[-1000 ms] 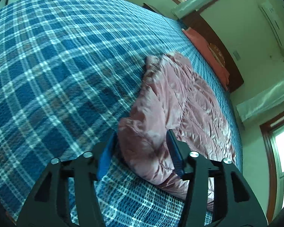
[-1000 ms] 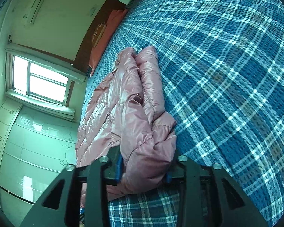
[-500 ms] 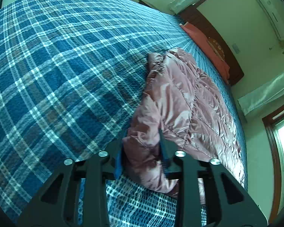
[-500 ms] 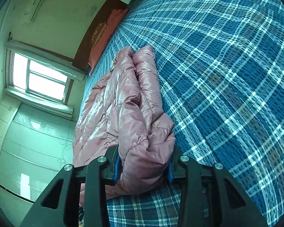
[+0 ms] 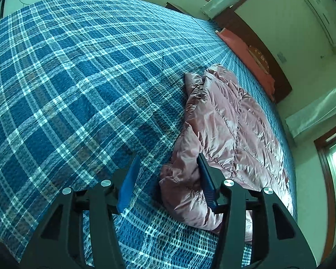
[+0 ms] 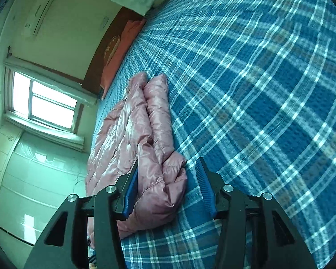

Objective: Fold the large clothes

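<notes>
Lying lengthwise toward headboard (image 5: 253, 33): pink jacket (image 5: 226, 121) | left tongs (image 5: 168, 172), right tongs (image 6: 168, 174) opening, gripping nothing

The left gripper (image 5: 166, 174) points downward, its jaws opening, their blue pads apart and pressing on nothing. The right gripper (image 6: 166, 179) likewise angles down, jaws opening, both pads spread wide and gripping nothing.
</notes>
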